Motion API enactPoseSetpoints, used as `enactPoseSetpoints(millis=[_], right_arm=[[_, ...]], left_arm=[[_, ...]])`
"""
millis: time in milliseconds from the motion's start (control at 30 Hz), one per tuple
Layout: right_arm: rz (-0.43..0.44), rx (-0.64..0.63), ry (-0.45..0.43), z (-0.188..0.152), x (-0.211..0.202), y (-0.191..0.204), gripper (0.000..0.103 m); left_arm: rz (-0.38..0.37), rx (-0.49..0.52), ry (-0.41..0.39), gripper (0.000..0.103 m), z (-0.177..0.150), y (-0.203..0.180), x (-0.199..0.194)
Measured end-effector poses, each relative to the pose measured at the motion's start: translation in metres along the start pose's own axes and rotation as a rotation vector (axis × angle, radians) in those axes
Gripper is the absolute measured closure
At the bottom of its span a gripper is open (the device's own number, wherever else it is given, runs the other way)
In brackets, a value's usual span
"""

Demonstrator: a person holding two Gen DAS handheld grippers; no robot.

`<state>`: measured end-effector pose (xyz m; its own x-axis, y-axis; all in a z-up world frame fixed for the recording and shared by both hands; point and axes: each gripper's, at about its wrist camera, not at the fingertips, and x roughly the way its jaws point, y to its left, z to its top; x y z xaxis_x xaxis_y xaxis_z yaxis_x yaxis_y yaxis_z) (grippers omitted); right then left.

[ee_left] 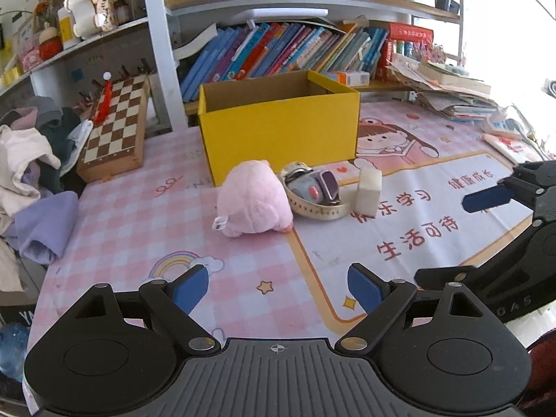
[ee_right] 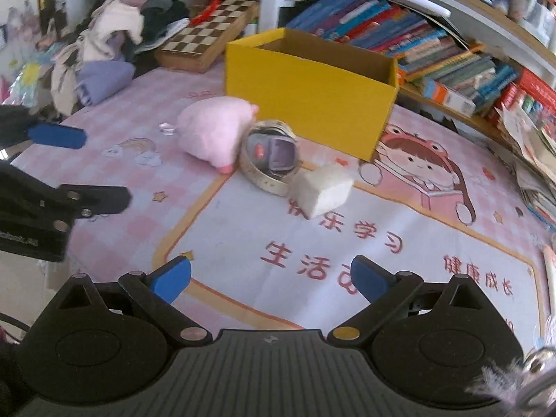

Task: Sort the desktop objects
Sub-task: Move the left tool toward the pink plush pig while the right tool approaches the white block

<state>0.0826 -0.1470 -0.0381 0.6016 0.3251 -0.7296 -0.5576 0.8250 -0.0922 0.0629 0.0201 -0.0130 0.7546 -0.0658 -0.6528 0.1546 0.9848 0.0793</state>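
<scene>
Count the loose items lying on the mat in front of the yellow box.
3: a pink plush toy on the left, a smartwatch touching it in the middle, a white block on the right. The box may hide more inside.

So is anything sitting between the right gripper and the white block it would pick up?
Nothing visible does. The right gripper is open over bare mat, and the white block lies straight ahead. The watch only touches the block's far-left side.

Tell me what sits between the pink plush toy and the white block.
A smartwatch with a cream strap lies between the pink plush toy and the white block, seen in both wrist views.
</scene>
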Motion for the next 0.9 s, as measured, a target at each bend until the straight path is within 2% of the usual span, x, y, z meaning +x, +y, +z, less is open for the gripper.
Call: enactPoseSetpoints(millis=[433,900], right_arm=[[-0.005,0.009,-0.041,0.004,0.001,-0.005,0.006],[0.003,-0.005,-0.036,0.021,0.016,-0.023,0.007]], left_arm=[[-0.001,-0.011,0.002,0.013,0.002,0.000,0.005],[0.011,-0.036,-0.004,0.013,0.017,0.001,0.023]])
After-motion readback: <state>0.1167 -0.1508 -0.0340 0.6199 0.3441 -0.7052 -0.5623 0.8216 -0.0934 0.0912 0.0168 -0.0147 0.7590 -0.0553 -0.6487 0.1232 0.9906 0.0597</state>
